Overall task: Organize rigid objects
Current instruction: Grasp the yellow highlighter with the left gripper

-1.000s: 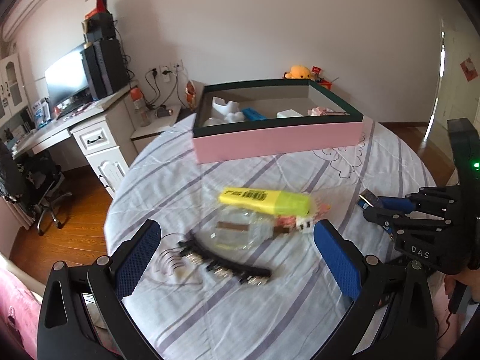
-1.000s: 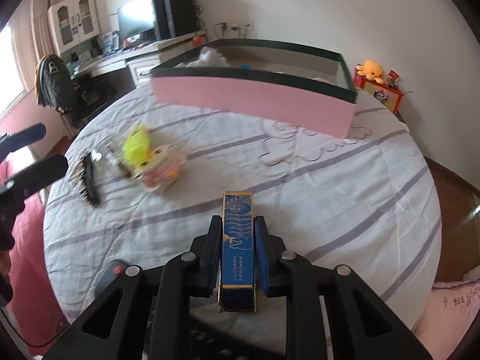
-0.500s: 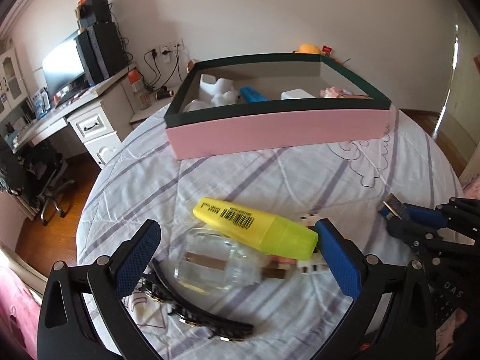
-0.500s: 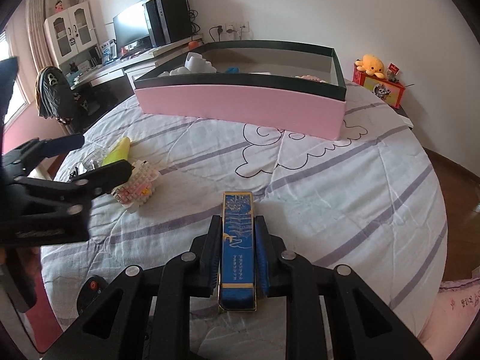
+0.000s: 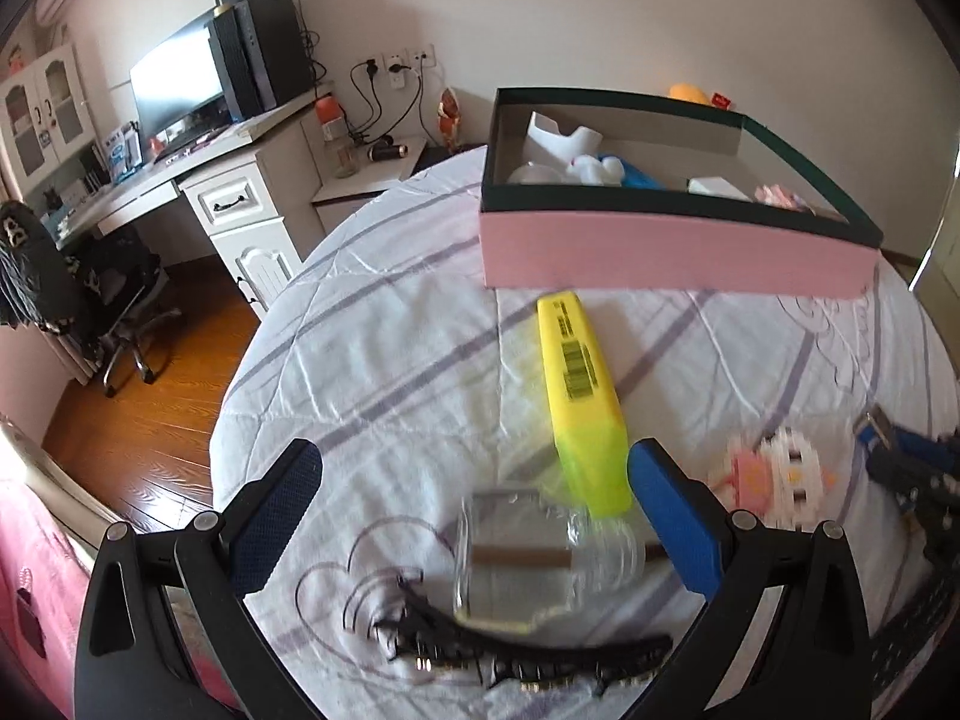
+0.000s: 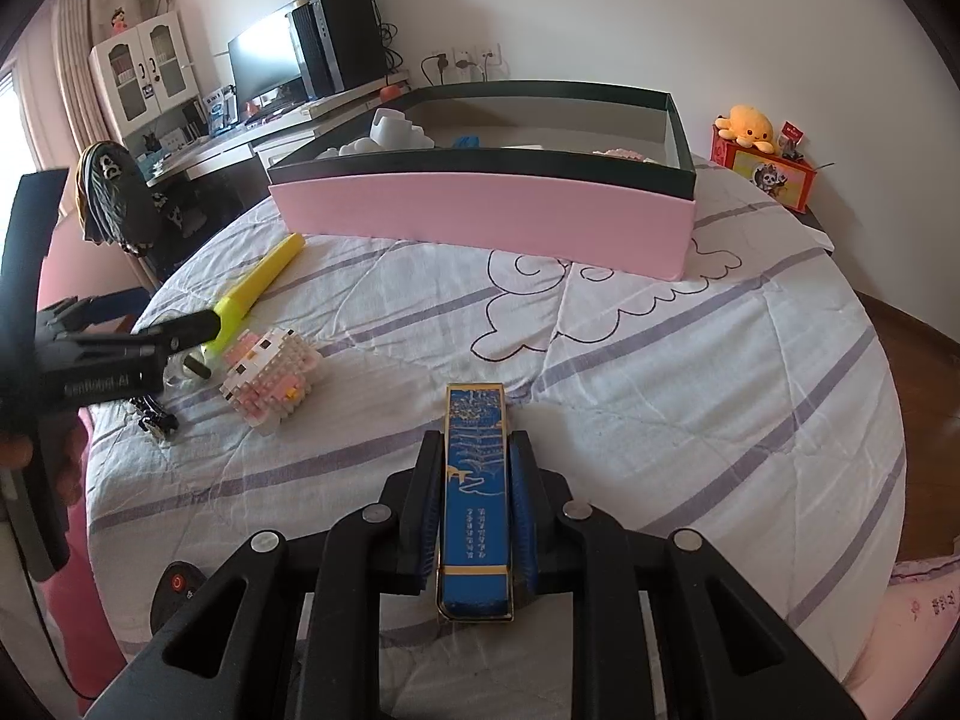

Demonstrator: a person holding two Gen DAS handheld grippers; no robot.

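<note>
The left tool [image 5: 474, 507] hovers spread wide over a clear glass bottle [image 5: 540, 564] and yellow highlighter [image 5: 579, 384] on the quilt-covered desk [image 6: 690, 360]; the right tool [image 6: 477, 468] clamps a flat blue gold-trimmed case [image 6: 477, 498], level, facing the pink box [image 6: 480, 210].

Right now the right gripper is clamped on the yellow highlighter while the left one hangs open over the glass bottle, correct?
Not quite. The right gripper is clamped on the blue and gold box, as the right wrist view shows; the yellow highlighter lies on the bed. The left gripper does hang open over the glass bottle.
</note>
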